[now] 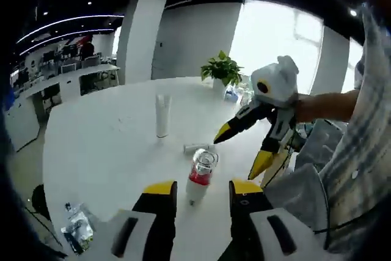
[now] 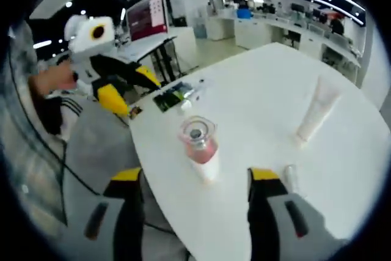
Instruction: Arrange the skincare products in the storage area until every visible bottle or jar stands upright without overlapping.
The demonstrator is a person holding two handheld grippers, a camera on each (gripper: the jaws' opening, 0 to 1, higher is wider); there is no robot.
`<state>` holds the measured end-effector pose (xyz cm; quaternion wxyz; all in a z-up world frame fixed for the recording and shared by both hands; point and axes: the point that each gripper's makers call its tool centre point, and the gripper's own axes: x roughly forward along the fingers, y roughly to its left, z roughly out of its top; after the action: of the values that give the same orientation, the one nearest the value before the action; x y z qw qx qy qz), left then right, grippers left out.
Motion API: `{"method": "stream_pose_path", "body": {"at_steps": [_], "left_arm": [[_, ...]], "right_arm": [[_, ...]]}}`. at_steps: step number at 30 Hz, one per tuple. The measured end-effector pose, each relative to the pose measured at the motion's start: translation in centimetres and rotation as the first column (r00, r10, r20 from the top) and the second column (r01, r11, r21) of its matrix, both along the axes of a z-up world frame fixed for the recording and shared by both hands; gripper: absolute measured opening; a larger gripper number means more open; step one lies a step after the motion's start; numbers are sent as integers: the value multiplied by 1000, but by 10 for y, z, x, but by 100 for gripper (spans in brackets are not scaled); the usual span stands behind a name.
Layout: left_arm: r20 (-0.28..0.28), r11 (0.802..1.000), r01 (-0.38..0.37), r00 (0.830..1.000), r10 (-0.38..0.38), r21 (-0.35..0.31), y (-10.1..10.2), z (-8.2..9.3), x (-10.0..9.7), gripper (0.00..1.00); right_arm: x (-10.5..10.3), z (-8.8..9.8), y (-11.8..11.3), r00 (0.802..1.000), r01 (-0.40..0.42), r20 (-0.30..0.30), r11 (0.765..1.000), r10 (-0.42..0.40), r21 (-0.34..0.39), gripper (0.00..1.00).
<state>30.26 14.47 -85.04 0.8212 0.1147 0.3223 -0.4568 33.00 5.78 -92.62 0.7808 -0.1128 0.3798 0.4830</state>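
With both the left claw (image 1: 203, 195) and right claw (image 2: 195, 181) released, the pink-filled bottle (image 1: 200, 175) near the worktop (image 1: 110, 145) edge could topple off if nudged before the lying small tube (image 1: 197, 148) is righted.

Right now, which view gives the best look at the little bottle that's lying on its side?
The left gripper view: the small lying bottle shows whole on the white table, just behind the upright pink bottle. In the right gripper view it is partly cut off beside the right tool.
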Motion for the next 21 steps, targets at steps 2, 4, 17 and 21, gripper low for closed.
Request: {"method": "stream_pose_path", "body": {"at_steps": [2, 4, 17, 21], "left_arm": [[-12, 991, 131, 991, -131, 35, -19, 29, -15, 30], [31, 985, 170, 985, -172, 34, -36, 62, -17, 29], [248, 913, 394, 878, -409, 109, -99, 211, -47, 22], [236, 911, 385, 881, -410, 145, -99, 207, -42, 22]], "right_arm": [[0, -2, 0, 1000, 6, -6, 1000, -6, -4, 67], [0, -2, 1, 1000, 9, -8, 1000, -9, -1, 67], [3, -8, -8, 999, 29, -19, 999, -29, -13, 67], [-1, -16, -9, 999, 26, -38, 999, -27, -25, 67]]}}
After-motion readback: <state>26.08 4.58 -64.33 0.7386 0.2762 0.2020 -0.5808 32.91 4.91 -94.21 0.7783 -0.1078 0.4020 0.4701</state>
